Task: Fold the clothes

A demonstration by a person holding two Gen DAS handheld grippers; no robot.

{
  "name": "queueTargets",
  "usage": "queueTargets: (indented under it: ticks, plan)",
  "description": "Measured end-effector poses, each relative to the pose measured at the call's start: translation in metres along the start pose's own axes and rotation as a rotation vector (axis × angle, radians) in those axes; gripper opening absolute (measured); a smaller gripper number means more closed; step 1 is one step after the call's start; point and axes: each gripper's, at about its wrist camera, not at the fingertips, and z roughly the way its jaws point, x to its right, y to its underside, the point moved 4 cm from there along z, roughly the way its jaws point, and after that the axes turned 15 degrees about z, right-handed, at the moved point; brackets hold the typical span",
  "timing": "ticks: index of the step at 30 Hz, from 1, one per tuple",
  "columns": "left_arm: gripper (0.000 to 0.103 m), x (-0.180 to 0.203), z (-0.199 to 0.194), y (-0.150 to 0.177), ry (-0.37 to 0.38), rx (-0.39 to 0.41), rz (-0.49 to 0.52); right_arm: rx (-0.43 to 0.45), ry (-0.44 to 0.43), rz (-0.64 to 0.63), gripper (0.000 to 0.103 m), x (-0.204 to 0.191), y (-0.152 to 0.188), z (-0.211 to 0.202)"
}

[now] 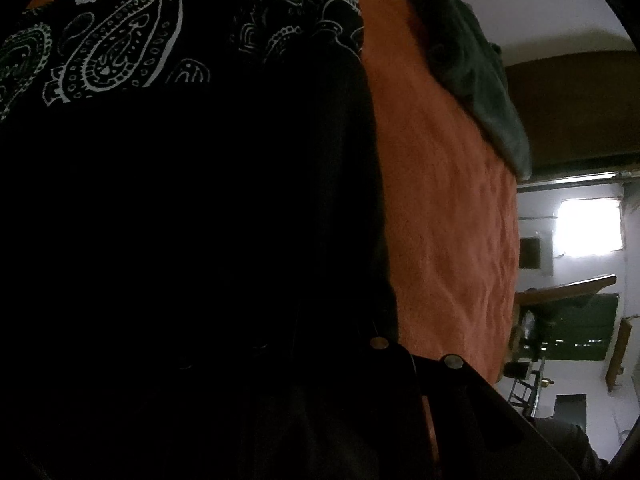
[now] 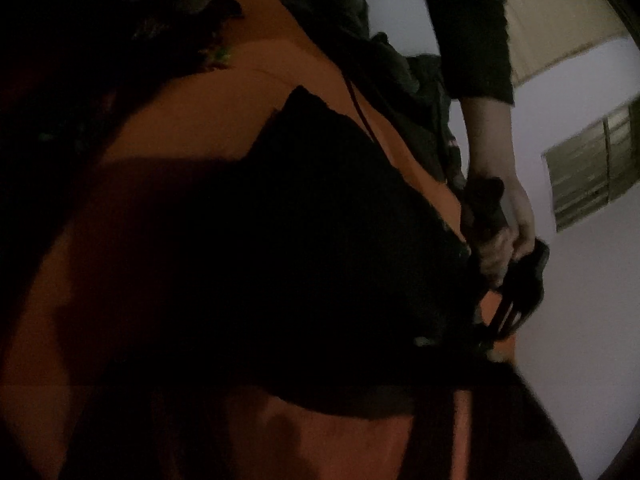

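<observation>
My left gripper [image 1: 400,412] is buried in a black cloth [image 1: 180,220] printed with white paisley teardrops, which lies on the orange bedspread [image 1: 448,200] (a nubbly, quilted weave); its fingers are too dark for me to tell whether they pinch it. A rumpled grey-green garment [image 1: 472,64] sits further along the bed's edge. From my right camera I see the cloth [image 2: 320,240] and a hand [image 2: 508,232] on the left gripper [image 2: 516,300]; my right fingers' state I cannot tell.

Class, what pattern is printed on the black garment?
White paisley on the black garment, clearest in the left wrist view.
</observation>
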Motion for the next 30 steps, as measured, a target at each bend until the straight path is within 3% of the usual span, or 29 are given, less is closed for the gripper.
queueTargets:
  ticks: [2,8,12,15,22,26,30]
  plan:
    - [0.017,-0.002,-0.001,0.0,0.008,-0.007,0.005,0.008,-0.018,0.075,0.026,0.014,-0.008,-0.006]
    - [0.017,-0.009,-0.003,-0.002,0.037,-0.033,0.027,0.025,-0.064,0.59,0.024,0.127,-0.028,-0.028]
    - [0.017,-0.012,-0.005,-0.003,0.048,-0.046,0.042,-0.03,-0.045,0.963,0.024,0.219,0.002,-0.005]
    - [0.017,-0.012,-0.007,-0.003,0.051,-0.054,0.047,-0.077,-0.052,1.171,0.024,0.256,0.034,0.03]
    - [0.017,-0.023,-0.024,-0.009,0.048,-0.055,0.02,-0.072,-0.062,1.406,0.024,0.278,0.088,0.097]
    - [0.018,-0.035,-0.047,-0.01,-0.027,-0.038,0.008,-0.027,-0.08,1.513,0.024,0.291,0.099,0.113]
    - [0.018,-0.041,-0.105,-0.007,-0.162,0.104,0.03,-0.005,-0.071,1.502,0.022,0.313,0.101,0.139]
